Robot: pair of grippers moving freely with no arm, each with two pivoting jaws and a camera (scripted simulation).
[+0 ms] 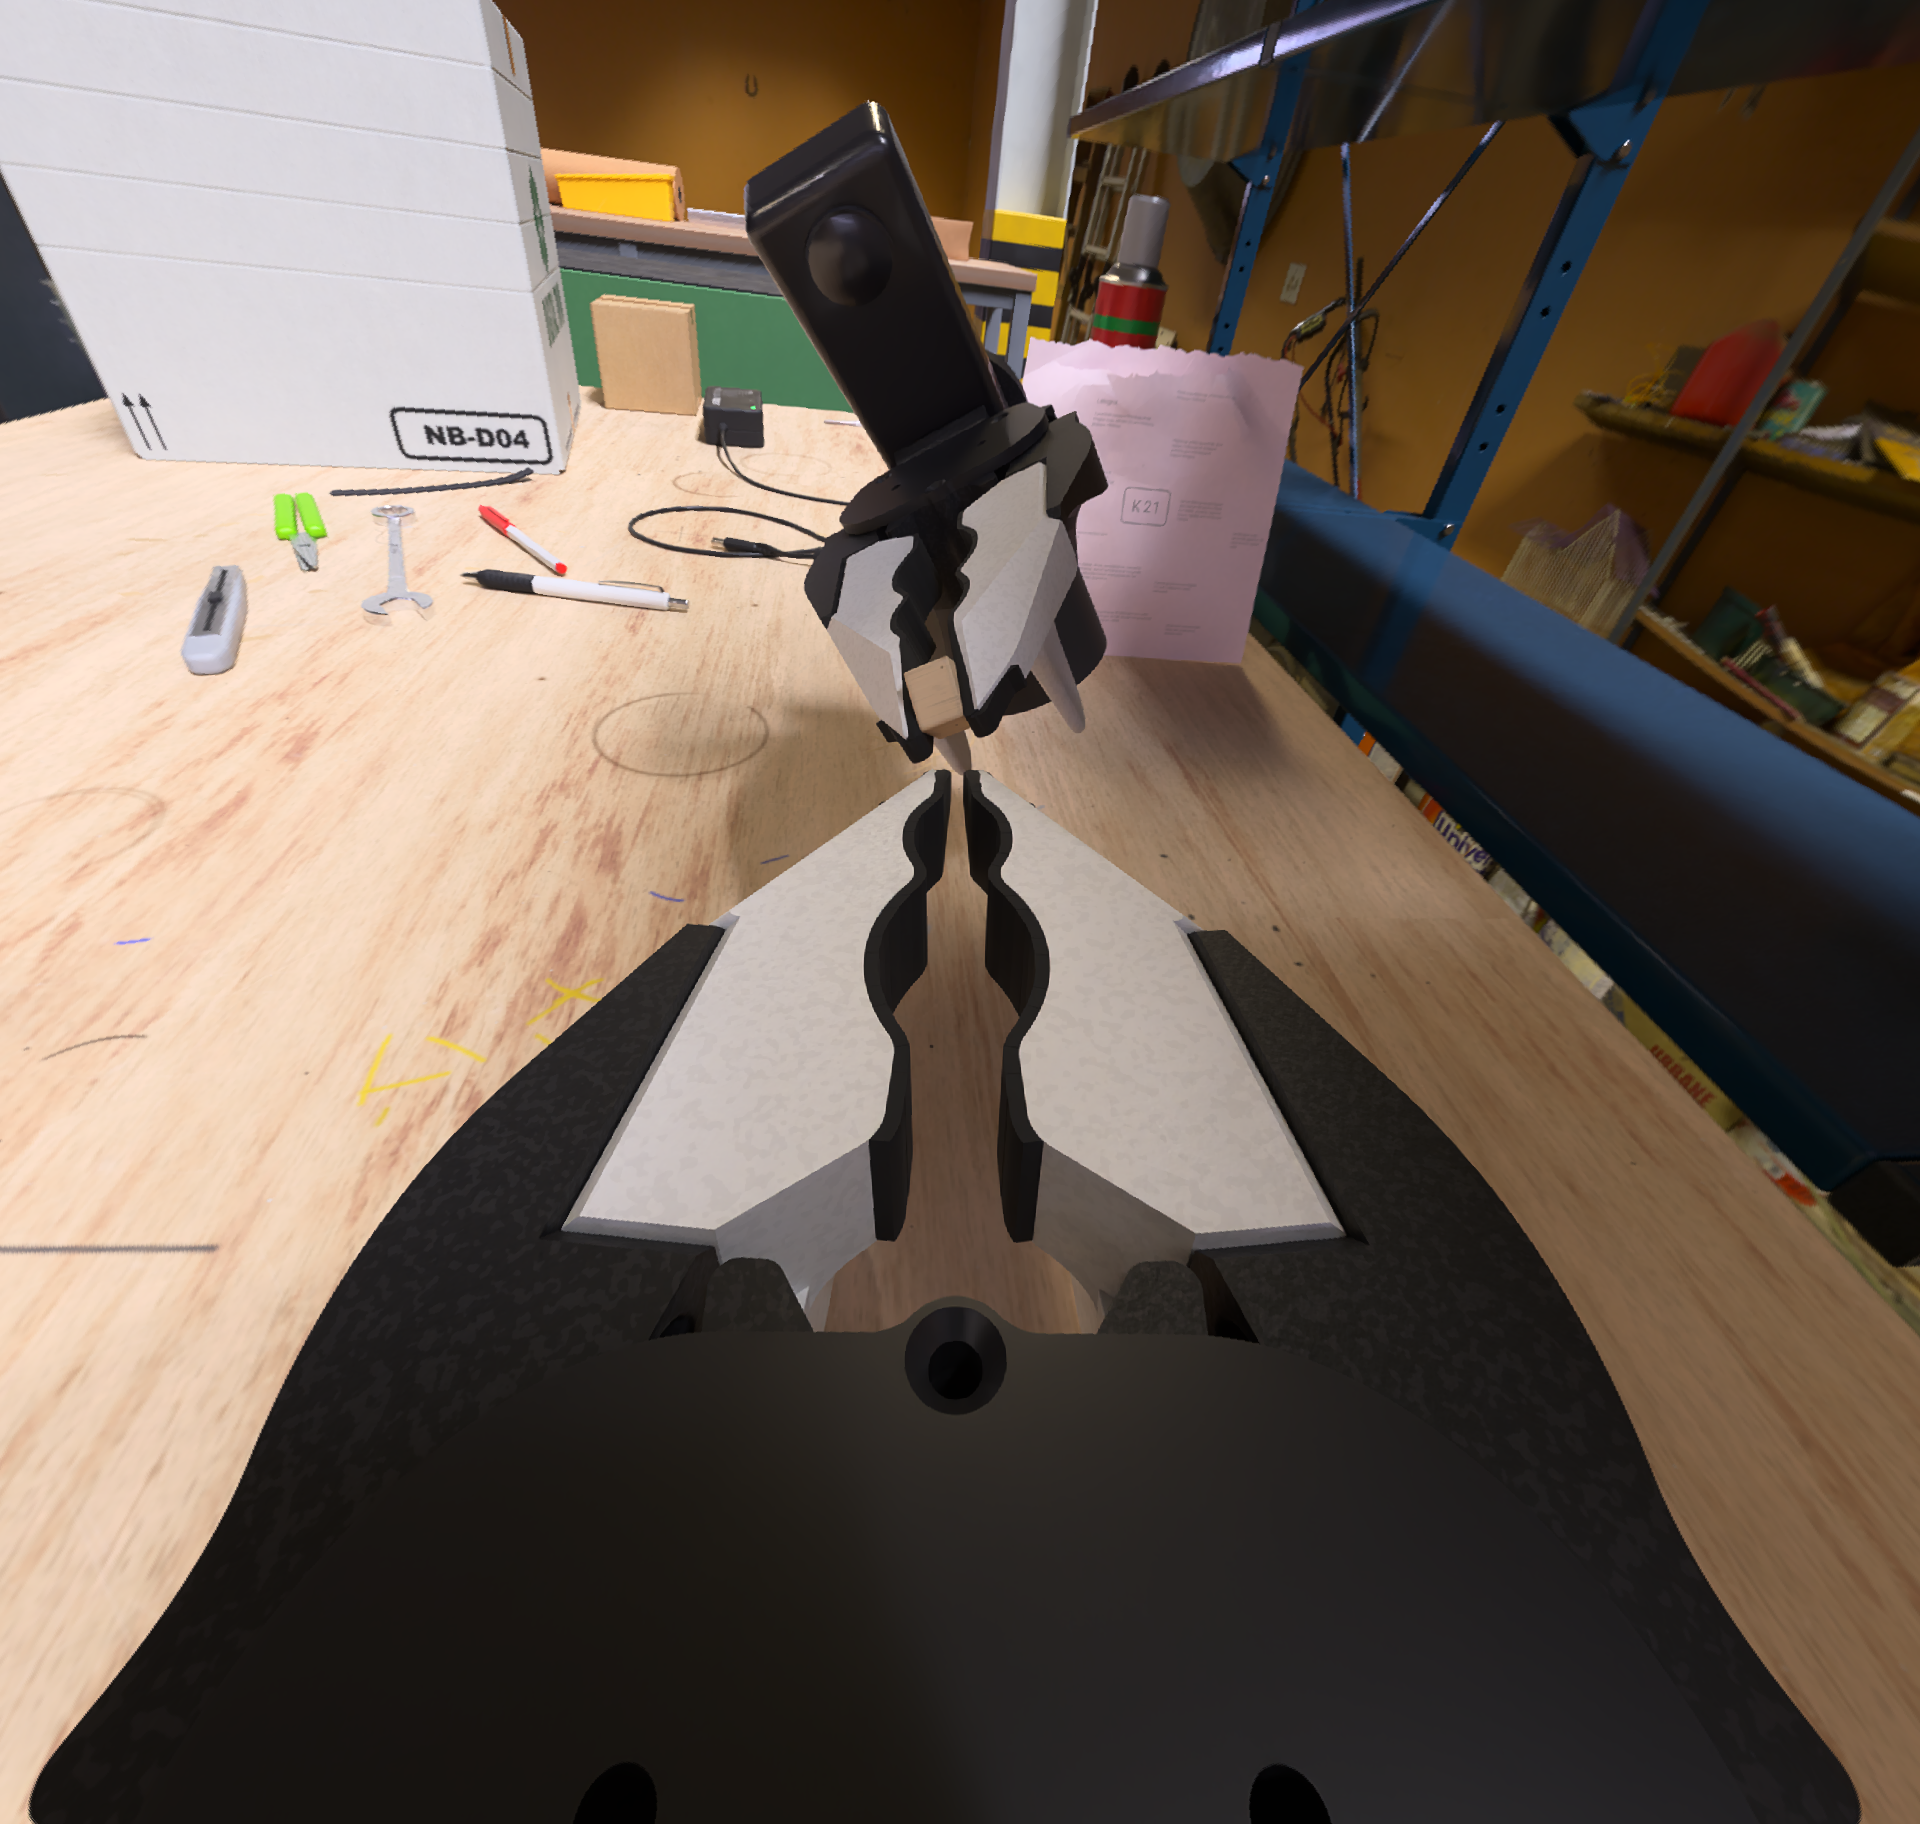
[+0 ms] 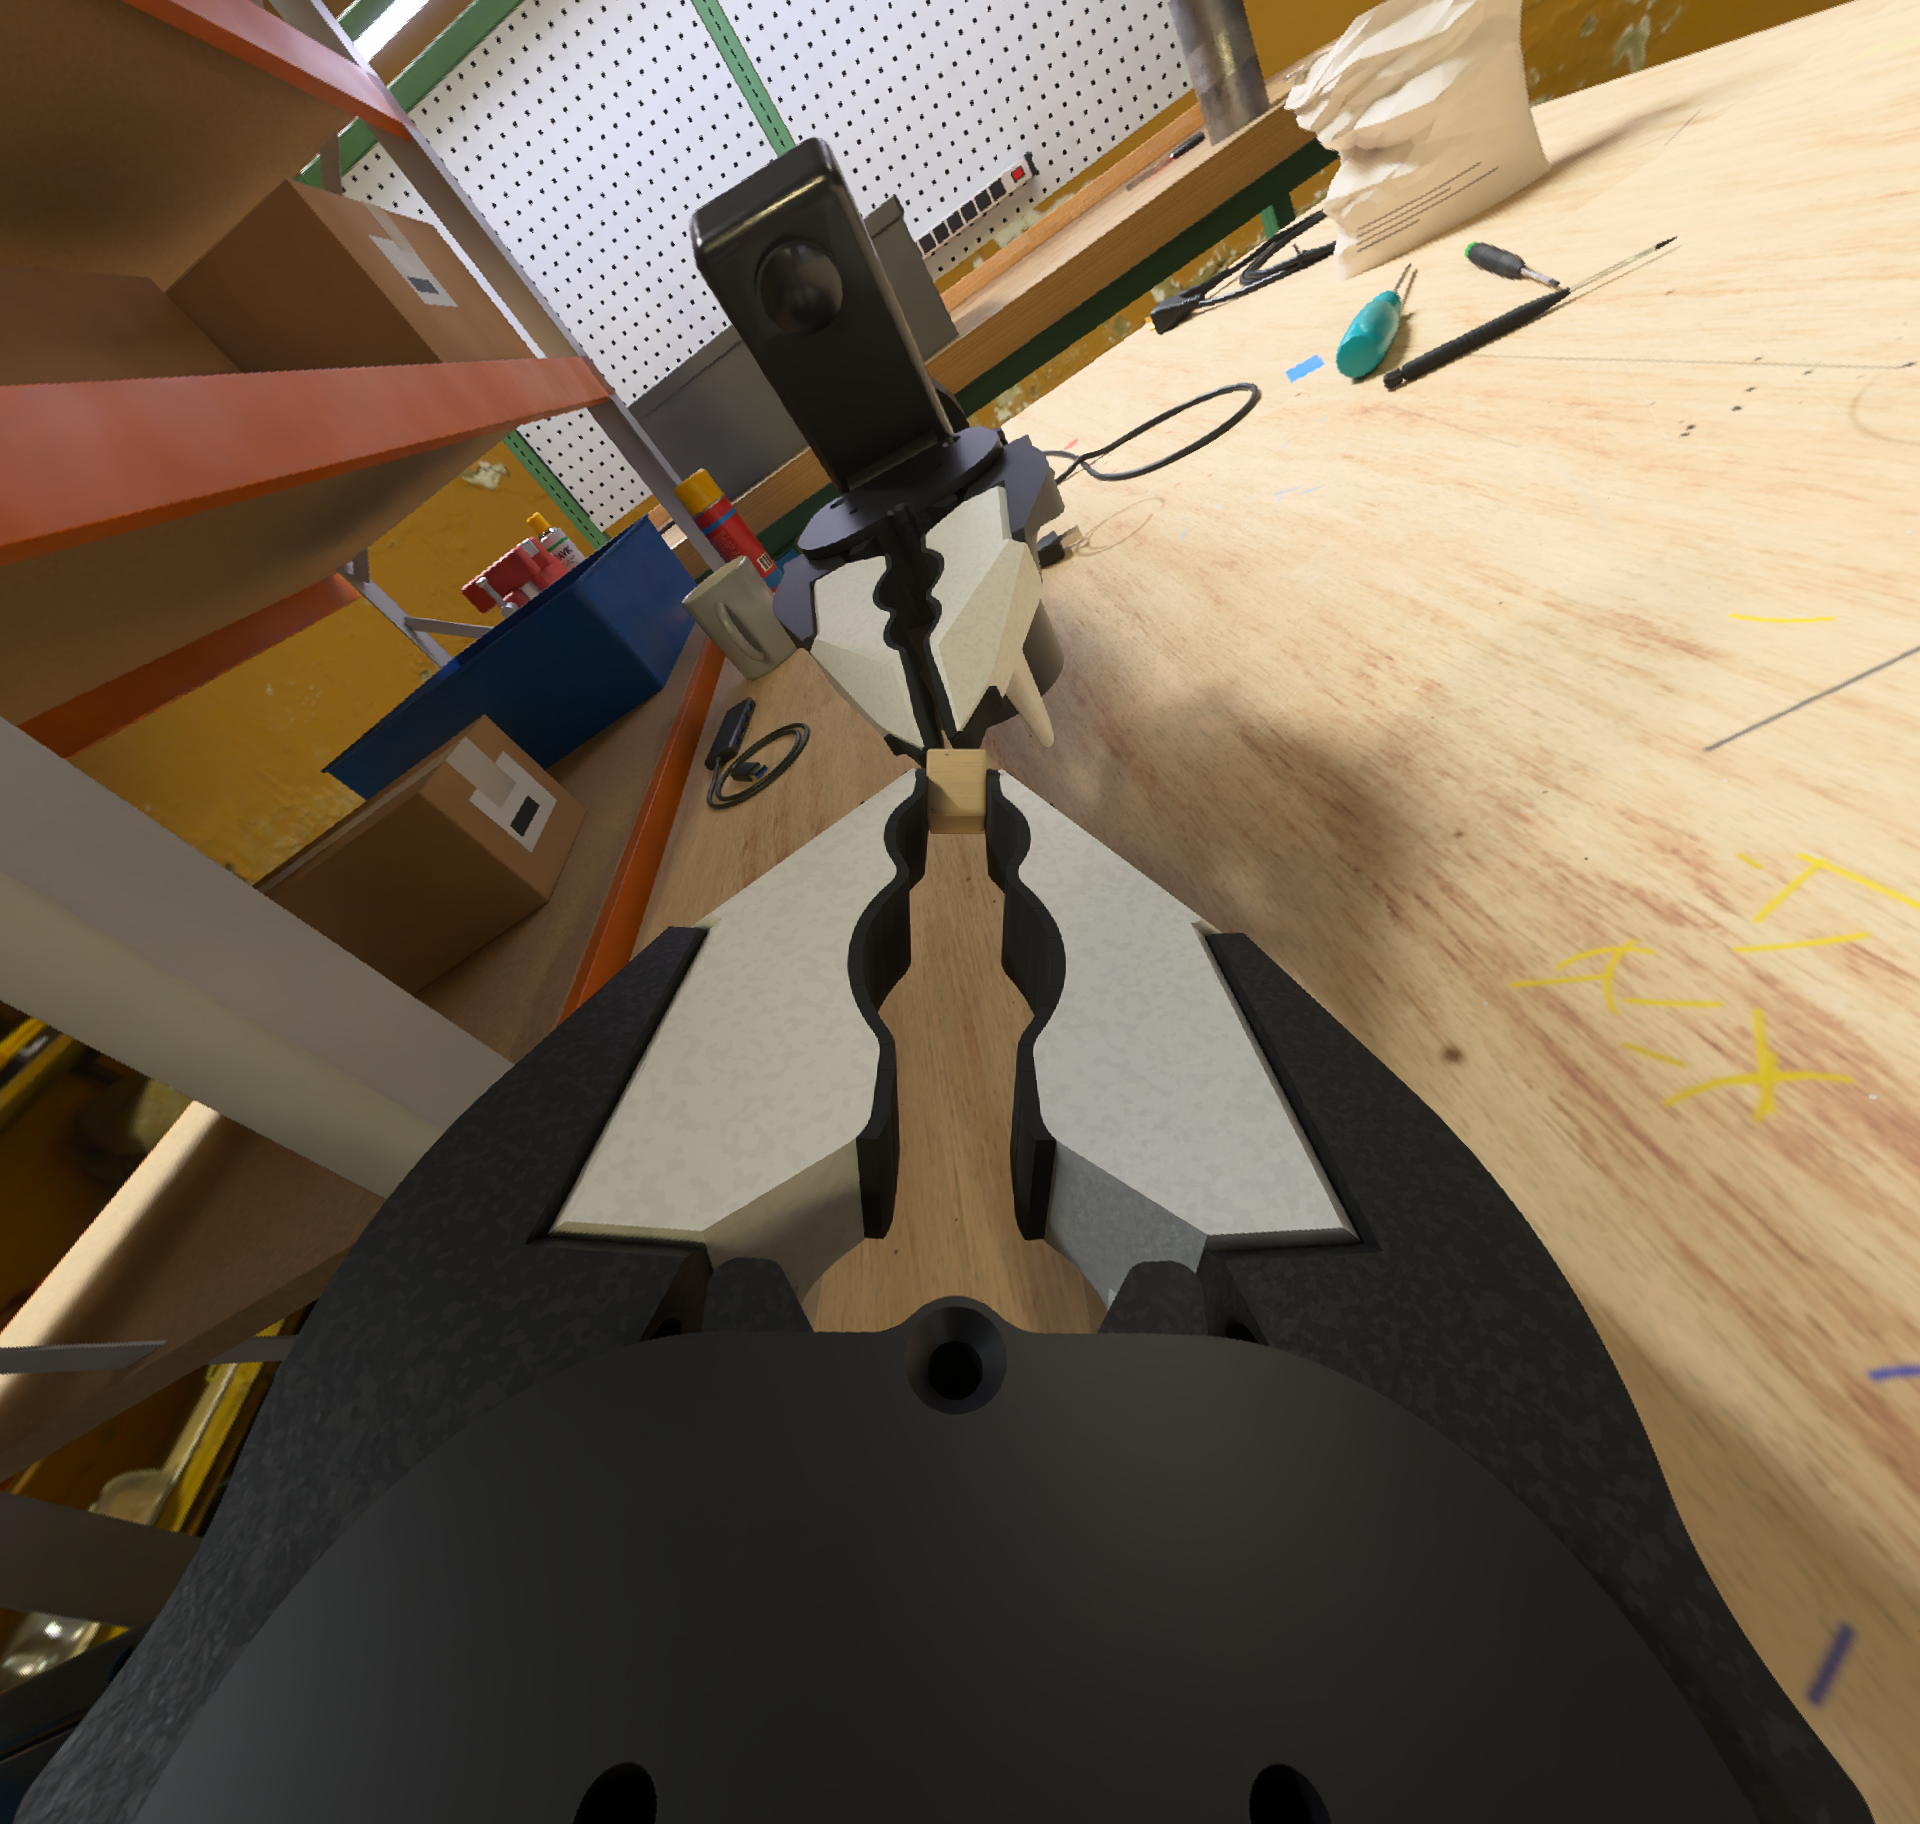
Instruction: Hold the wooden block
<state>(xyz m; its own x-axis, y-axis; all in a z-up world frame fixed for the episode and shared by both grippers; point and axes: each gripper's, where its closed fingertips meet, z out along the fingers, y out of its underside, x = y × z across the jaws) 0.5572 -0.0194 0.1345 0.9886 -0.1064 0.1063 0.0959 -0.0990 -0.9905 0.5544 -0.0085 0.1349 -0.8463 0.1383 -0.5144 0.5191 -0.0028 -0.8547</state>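
Observation:
The wooden block [image 2: 956,795] is a small pale cube held above the plywood table [image 2: 1455,735]. My right gripper [image 2: 956,787] is shut on it, with the block pinched between its fingertips. In the left wrist view the block [image 1: 938,696] shows between the right gripper's [image 1: 943,725] fingers, straight ahead and tilted down towards me. My left gripper [image 1: 956,785] is shut and empty, its tips just below and in front of the block. In the right wrist view the left gripper [image 2: 928,740] faces me, its tips right at the block's far edge.
A white cardboard box [image 1: 281,216], pliers [image 1: 299,525], a wrench [image 1: 393,569], pens [image 1: 582,588], a utility knife [image 1: 213,621] and a pink paper bag [image 1: 1174,496] lie farther off. Screwdrivers [image 2: 1366,332], a cable [image 2: 1174,444], a mug [image 2: 740,621] and orange shelving [image 2: 260,424] also show.

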